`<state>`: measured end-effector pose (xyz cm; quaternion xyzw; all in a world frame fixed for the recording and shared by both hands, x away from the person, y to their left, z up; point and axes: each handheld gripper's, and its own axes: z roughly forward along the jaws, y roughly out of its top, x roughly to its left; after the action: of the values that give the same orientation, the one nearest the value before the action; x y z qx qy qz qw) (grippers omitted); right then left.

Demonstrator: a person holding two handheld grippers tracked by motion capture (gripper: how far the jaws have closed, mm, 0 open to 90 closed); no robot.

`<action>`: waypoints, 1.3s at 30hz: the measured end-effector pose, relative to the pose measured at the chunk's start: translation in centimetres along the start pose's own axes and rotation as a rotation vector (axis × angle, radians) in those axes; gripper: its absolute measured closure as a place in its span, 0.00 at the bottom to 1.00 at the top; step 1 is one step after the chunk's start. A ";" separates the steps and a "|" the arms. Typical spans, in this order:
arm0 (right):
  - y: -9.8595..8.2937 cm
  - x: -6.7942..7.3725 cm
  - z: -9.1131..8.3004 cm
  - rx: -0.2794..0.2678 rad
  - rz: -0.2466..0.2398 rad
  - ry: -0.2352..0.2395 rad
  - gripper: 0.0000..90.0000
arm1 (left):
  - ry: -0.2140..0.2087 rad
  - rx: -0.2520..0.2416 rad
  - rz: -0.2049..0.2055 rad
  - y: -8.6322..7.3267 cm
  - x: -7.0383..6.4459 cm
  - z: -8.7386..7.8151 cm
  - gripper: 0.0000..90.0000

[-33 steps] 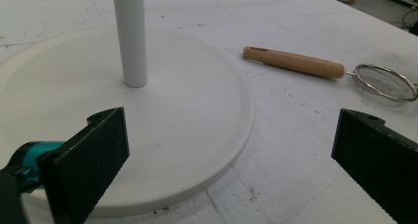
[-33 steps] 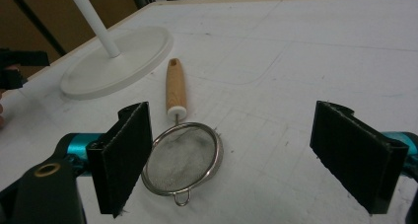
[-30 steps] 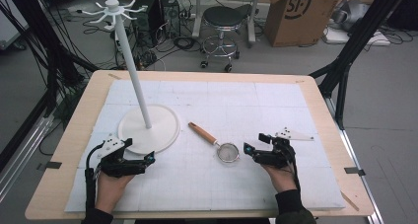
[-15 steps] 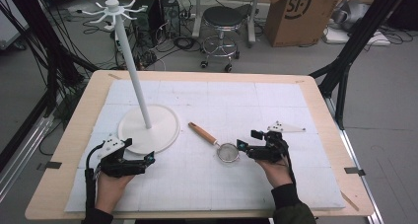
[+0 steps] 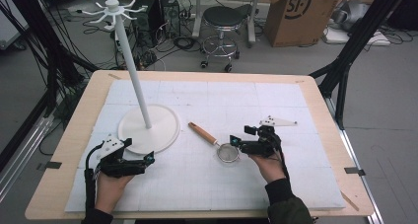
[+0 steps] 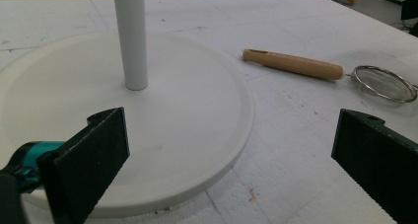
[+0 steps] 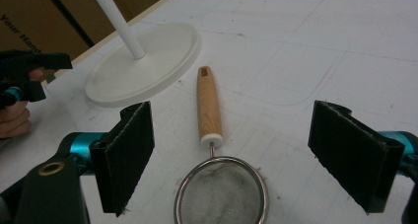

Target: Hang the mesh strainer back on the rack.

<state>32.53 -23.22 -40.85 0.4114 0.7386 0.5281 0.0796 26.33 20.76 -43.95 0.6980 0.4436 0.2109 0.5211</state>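
Strainer (image 7: 222, 192) is lying between the spread jaws of the right gripper (image 7: 246, 160); judging by this, grasping is next, needing closure on its rim.

Grey floor (image 5: 384, 86), black stool (image 5: 224, 21) (on castors), cardboard box (image 5: 296, 12); tangled cables (image 5: 172, 41), black frame legs (image 5: 352, 46)

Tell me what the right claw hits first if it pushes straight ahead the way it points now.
Most likely the strainer: its metal bowl lies on the table right between the open right claw jaws, with the wooden handle running on ahead. Whether the jaws sit low enough to touch the rim is hard to judge.
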 end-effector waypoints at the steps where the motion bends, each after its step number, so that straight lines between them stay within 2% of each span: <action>1: 0.1 0.1 0.1 0.001 0.002 0.001 0.19 | 0.002 -0.001 -0.003 0.0 0.0 0.0 0.02; 10: 1.1 0.7 2.1 0.033 0.004 0.022 0.20 | -0.004 -0.003 -0.010 0.0 0.0 -0.1 0.02; 17: 1.5 1.2 4.0 0.089 0.019 0.017 0.20 | -0.018 -0.006 -0.007 0.0 -0.3 -0.1 0.02; 22: 1.7 1.4 4.5 0.091 0.028 0.019 0.21 | -0.016 -0.015 -0.030 0.0 0.1 -0.4 0.02; 31: 2.7 1.6 6.1 0.129 0.025 0.015 0.24 | -0.006 -0.021 -0.028 0.1 0.1 -0.5 0.02; 39: 3.3 1.9 7.2 0.161 0.023 0.017 0.24 | -0.022 -0.026 -0.020 0.1 -0.1 -0.5 0.02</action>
<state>37.02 -16.44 -40.61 0.4205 0.7744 0.4715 0.0339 25.98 20.93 -43.68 0.6890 0.4421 0.2035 0.5370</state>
